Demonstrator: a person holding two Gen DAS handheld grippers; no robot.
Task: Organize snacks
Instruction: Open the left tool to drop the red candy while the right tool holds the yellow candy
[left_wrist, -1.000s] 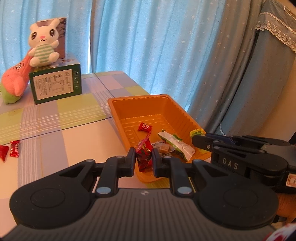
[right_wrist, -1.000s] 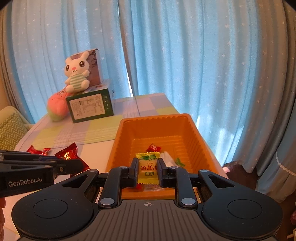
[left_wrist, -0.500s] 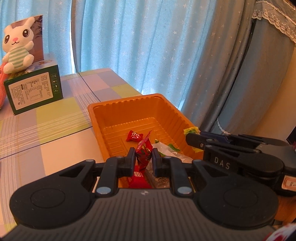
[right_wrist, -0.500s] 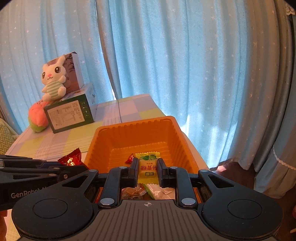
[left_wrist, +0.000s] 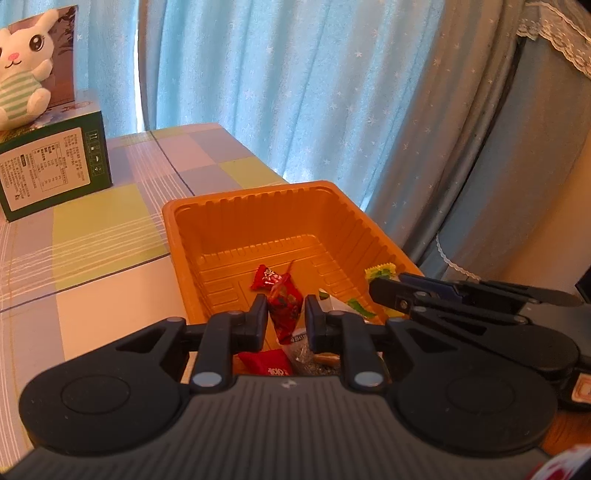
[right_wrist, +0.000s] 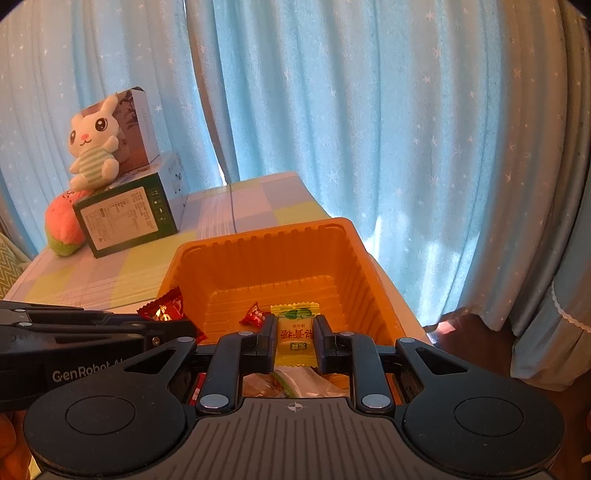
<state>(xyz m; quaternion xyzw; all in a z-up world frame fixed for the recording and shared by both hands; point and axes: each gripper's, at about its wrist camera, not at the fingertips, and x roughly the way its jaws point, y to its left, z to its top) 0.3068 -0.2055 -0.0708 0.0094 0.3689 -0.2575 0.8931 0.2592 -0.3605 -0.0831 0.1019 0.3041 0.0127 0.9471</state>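
Below, snacks (right_wrist: 295, 382) half hidden.

Both claws have advanced over the orange tray (left_wrist: 258, 206), and the left claw (left_wrist: 285, 319) has just been opening, its fingers (left_wrist: 258, 314) now loosened off the red candy (left_wrist: 284, 306) between them.

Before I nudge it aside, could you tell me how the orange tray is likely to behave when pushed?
The orange tray looks like thin ribbed plastic, so it is probably light and would slide easily on the smooth tablecloth. Its walls may flex if squeezed. With its wide flat base and only a few sweets inside, tipping seems unlikely.
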